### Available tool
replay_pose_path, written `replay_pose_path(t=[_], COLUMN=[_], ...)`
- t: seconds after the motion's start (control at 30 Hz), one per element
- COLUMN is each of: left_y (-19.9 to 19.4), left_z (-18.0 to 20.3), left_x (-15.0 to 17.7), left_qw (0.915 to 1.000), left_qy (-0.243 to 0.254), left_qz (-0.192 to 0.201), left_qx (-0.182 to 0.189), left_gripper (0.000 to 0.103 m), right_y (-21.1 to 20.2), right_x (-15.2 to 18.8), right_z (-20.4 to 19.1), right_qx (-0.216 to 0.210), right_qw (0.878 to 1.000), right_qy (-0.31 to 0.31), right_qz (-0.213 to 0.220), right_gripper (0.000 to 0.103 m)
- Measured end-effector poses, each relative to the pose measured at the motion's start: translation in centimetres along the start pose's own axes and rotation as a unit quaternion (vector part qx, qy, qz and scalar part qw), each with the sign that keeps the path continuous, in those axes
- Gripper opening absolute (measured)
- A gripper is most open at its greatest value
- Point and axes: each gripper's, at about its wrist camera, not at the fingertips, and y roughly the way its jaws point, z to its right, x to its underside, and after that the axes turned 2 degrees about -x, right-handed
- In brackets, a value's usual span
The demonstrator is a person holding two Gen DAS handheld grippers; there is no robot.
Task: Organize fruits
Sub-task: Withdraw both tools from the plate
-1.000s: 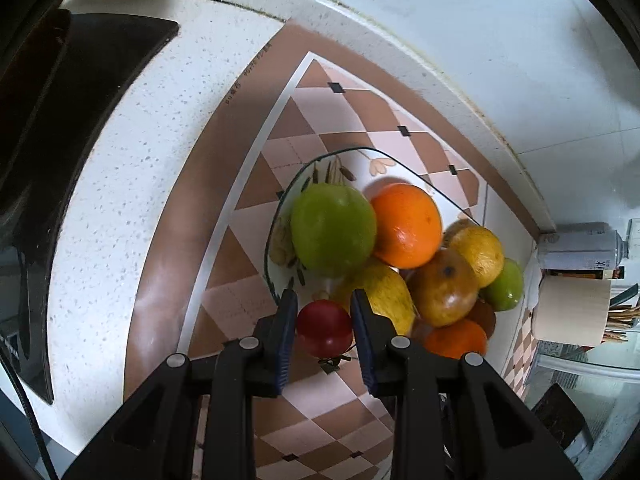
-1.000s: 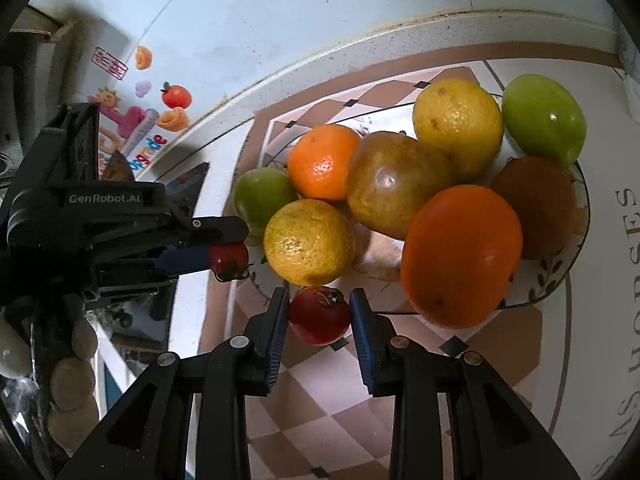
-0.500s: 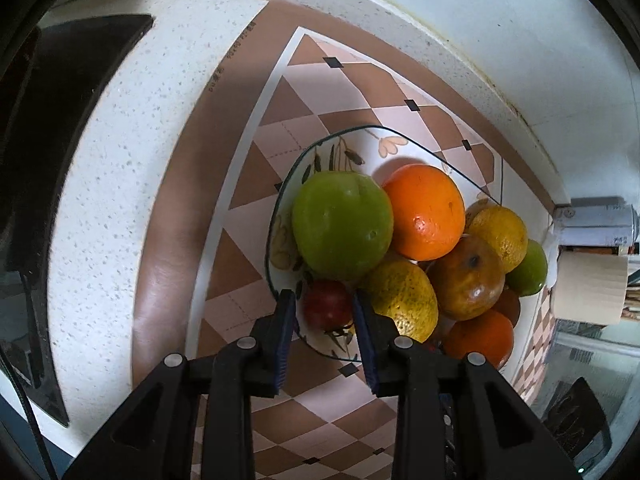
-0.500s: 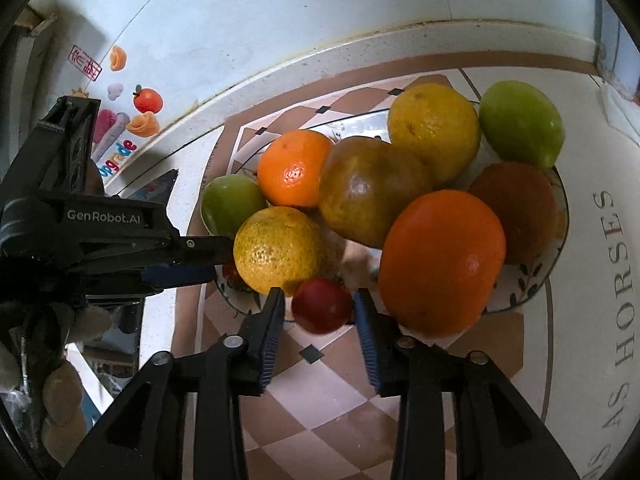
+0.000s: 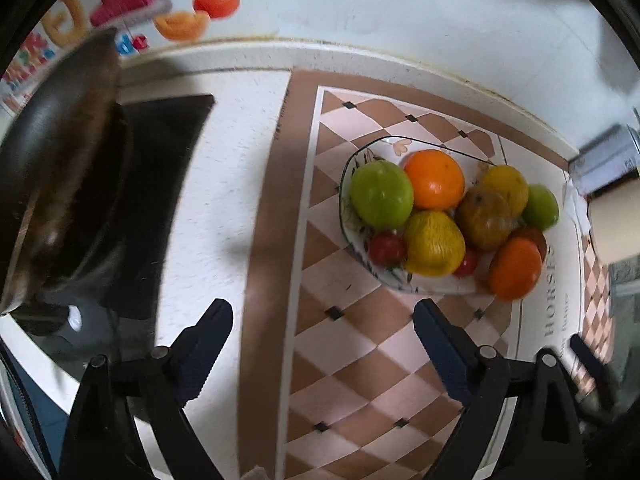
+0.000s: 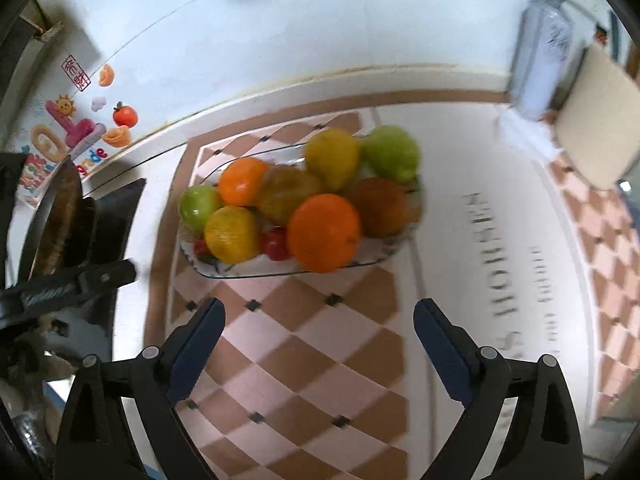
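Observation:
A glass fruit plate [image 5: 424,286] [image 6: 240,273] stands on a checkered mat, piled with oranges, green and yellow fruits. Two small red tomatoes lie at its near edge: one [image 5: 386,249] [image 6: 201,247] beside the green fruit [image 5: 381,194], the other [image 5: 468,263] [image 6: 276,243] between the yellow fruit [image 6: 232,233] and the big orange [image 6: 324,232]. My left gripper [image 5: 323,340] is open and empty, pulled back from the plate. My right gripper [image 6: 319,338] is open and empty, also short of the plate.
A black pan [image 5: 60,168] [image 6: 56,216] sits on a dark hob at the left. A paper roll [image 6: 596,120] and a bottle [image 6: 540,48] stand at the far right by the wall. The left gripper shows in the right wrist view [image 6: 76,286].
Both grippers let go of their tomatoes at the plate's near edge, opened wide and drew back and up from the plate.

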Motion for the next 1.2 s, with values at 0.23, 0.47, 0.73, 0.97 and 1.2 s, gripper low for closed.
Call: replay_pose_path(t=[0.23,0.47,0.73,0.97,1.2], left_y=[-4.9,-10.7,-17.8,-23.3,-26.5], left_z=[0.4,1.3,2.1,2.7,3.3], left_x=[3.2,6.4,11.3,15.6,18.5], left_qw=[0.9977,0.9932,0.9837,0.9760,0.9735], left_qy=[0.030,0.037,0.040,0.054,0.054], left_qz=[0.060,0.111,0.174,0.210,0.222], left_qx=[-0.010,-0.007,-0.018,-0.018,-0.012], left_gripper=[0.099,0.099,0.099,0.099,0.099], right_y=[-5.4,-11.3,-19.1,-26.7,-31.8], right_x=[1.5,3.5,6.7,9.2,10.9], right_z=[0.4,0.7,-0.3,-0.6,-0.9], right_qx=[0.043,0.037,0.022,0.011,-0.005], right_qw=[0.998,0.997,0.995,0.989,0.985], right_qy=[-0.008,0.003,-0.018,-0.041,-0.052], right_qz=[0.034,0.062,0.097,0.139,0.162], right_gripper=[0.098,0.098,0.098,0.098,0.098])
